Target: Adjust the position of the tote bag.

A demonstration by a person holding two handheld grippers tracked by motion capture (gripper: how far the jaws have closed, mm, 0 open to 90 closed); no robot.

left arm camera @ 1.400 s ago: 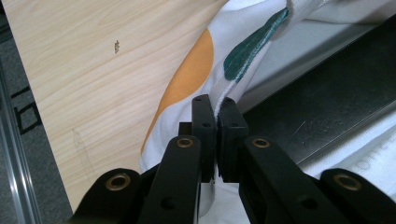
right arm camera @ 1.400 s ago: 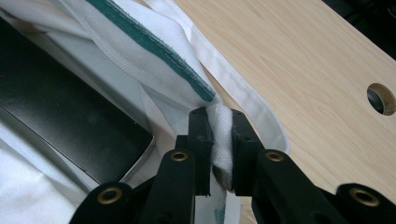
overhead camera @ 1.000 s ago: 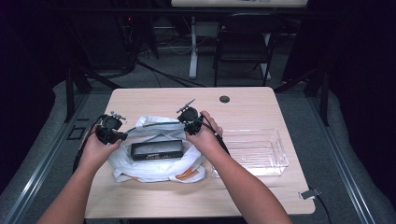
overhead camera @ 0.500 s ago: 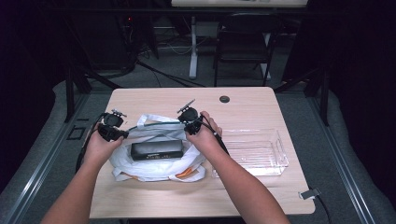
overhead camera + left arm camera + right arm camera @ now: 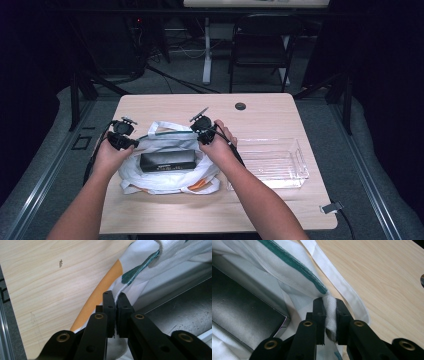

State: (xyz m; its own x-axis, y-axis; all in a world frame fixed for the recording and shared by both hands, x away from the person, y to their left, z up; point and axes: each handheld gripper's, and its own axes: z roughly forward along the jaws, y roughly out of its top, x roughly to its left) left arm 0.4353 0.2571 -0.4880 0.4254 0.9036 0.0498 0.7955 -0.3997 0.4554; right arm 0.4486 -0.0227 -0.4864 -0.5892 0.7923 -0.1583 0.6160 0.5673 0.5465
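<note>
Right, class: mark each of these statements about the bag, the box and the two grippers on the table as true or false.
1. The left gripper is shut on the white bag's edge. True.
2. The right gripper hangs open above the table. False: its jaws pinch a fold of the bag.
3. A dark box lies in the bag's mouth. True.
4. The clear tray holds the box. False: nothing can be seen in it.
5. The tray sits on the person's right. True.
</note>
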